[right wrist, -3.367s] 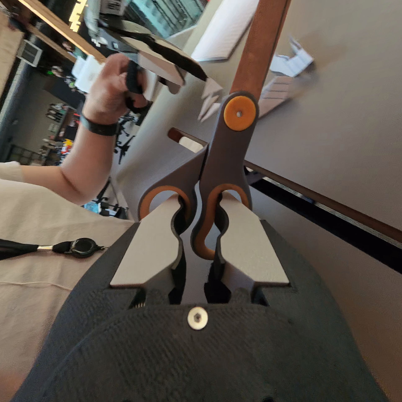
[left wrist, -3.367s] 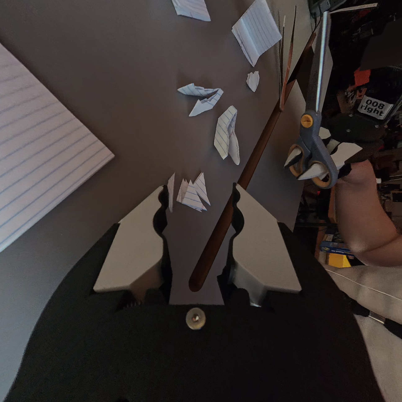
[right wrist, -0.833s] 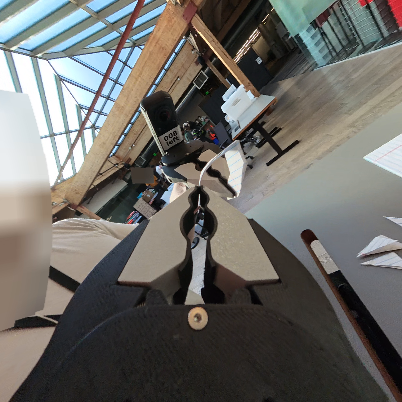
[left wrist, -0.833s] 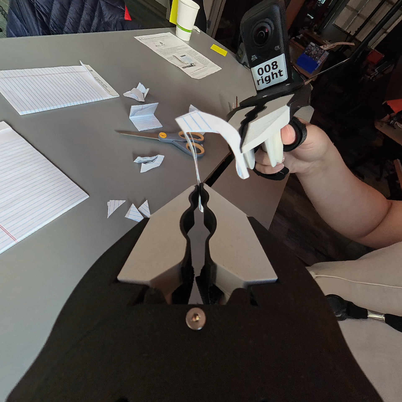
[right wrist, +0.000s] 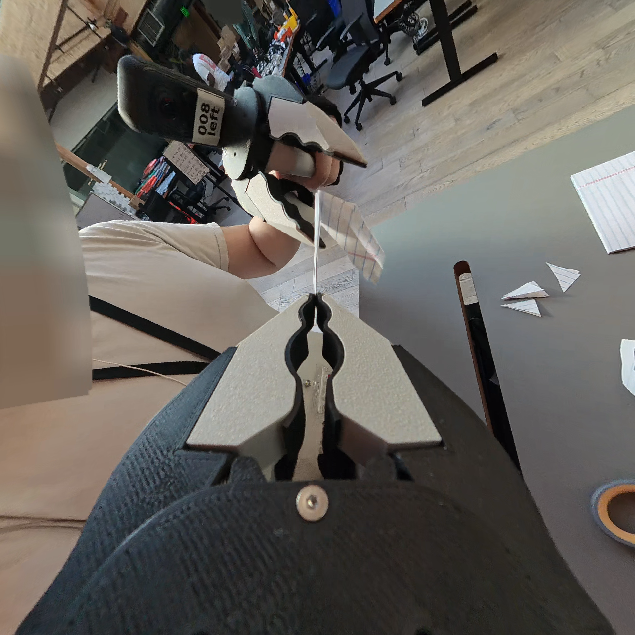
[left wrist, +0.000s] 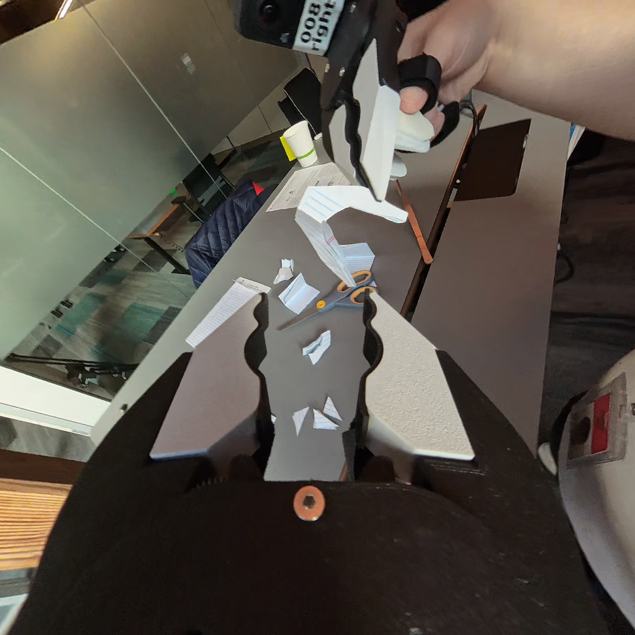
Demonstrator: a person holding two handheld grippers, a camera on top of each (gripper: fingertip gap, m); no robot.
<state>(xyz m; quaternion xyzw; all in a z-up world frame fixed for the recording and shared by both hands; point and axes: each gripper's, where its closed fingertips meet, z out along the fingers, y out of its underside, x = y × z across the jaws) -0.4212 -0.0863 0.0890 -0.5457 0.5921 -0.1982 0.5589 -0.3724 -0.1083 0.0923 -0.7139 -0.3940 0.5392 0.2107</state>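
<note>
My right gripper (right wrist: pixel 316 297) is shut on a strip of lined paper (right wrist: pixel 350 233) and holds it in the air above the grey table (right wrist: pixel 515 223). In the left wrist view the right gripper (left wrist: pixel 374 192) sits at the top, with the strip (left wrist: pixel 323 223) curling down from its tips. My left gripper (left wrist: pixel 316 295) is open and empty. It also shows in the right wrist view (right wrist: pixel 343 204), jaws spread, its lower finger (right wrist: pixel 285 213) close beside the strip. Grey and orange scissors (left wrist: pixel 330 302) lie shut on the table below the strip.
Paper scraps (left wrist: pixel 316 415), a crumpled bit (left wrist: pixel 316 343), a folded piece (left wrist: pixel 299 292) and a lined pad (left wrist: pixel 223 309) lie on the table. A paper cup (left wrist: pixel 302 144) and printed sheet (left wrist: pixel 309 185) stand farther back. A brown-edged gap (right wrist: pixel 474 343) splits the tabletops. About 7 cm separates my left fingertips from my right.
Earlier the right gripper held the scissors; they now lie on the table. Just before now both grippers pinched the paper strip; the left has since opened and let go.
</note>
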